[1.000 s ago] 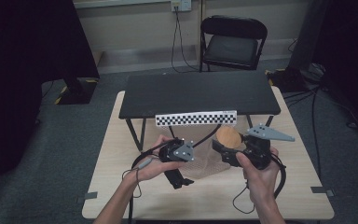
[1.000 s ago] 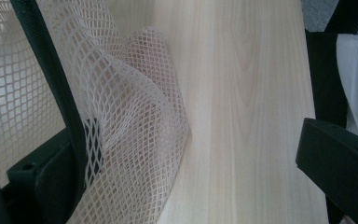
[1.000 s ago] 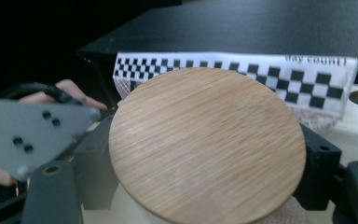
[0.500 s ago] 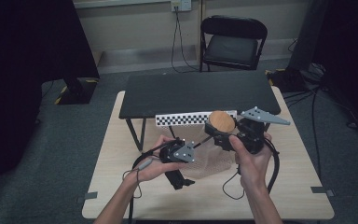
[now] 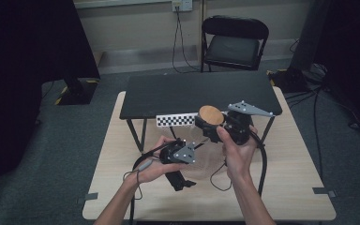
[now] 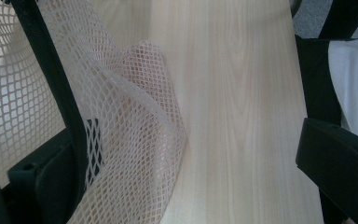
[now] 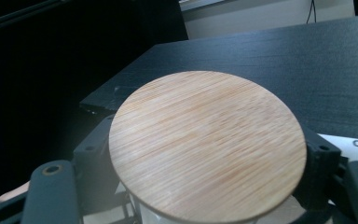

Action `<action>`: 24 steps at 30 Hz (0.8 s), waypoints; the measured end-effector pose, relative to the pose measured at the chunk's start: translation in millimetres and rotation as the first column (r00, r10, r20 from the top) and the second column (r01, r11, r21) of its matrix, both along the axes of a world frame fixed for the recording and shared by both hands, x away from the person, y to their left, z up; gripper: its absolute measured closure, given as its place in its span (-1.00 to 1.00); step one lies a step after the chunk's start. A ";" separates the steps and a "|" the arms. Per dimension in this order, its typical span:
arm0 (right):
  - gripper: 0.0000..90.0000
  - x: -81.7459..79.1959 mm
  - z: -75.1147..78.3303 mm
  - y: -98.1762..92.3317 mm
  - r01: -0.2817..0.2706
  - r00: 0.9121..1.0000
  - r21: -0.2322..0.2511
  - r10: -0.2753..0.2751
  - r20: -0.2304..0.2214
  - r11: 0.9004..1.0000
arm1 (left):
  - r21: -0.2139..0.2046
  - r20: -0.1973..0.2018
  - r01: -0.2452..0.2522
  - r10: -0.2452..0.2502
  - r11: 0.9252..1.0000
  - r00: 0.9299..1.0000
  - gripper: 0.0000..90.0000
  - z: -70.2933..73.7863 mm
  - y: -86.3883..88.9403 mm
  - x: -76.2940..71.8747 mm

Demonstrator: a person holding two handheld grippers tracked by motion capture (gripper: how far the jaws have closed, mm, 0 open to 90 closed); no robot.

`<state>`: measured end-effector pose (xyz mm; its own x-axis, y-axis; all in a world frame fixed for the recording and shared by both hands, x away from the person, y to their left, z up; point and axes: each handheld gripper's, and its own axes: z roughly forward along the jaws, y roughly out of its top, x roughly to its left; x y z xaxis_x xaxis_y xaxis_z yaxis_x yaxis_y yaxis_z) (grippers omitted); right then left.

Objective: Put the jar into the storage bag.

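Observation:
A jar with a round bamboo lid is gripped in my right gripper, its black jaws pressed on either side just under the lid. It is held in the air by the front edge of the black table. My left gripper rests low over the wooden table, jaws wide apart. A white mesh bag hangs draped over one of its jaws, with bare wood showing between the jaws.
A checkered strip lies along the black table's front edge. A folding chair stands behind it. Cables trail from both grippers across the wooden tabletop, and dark equipment stands at the far right.
My right gripper has carried the jar left and away from me, up to the black table's front edge. The left gripper has stayed in place.

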<state>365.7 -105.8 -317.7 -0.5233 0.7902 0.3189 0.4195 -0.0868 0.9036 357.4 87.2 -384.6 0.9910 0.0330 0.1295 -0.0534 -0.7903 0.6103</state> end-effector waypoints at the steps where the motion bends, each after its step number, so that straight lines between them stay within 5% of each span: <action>1: -0.46 1.6 -1.8 1.1 0.003 1.000 0.001 -0.003 -0.001 1.000 | -0.004 0.002 0.003 -0.003 1.000 1.000 -0.99 0.2 0.3 -0.1; 16: -0.46 12.8 -28.3 13.7 0.045 0.999 -0.086 -0.043 0.034 0.995 | -0.011 -0.013 0.003 -0.003 1.000 1.000 -0.99 0.8 1.7 1.5; 24: -0.45 20.4 -33.0 14.7 0.052 0.998 -0.058 -0.050 0.037 0.997 | -0.029 -0.023 0.022 -0.023 0.999 0.999 -0.99 1.8 4.7 2.0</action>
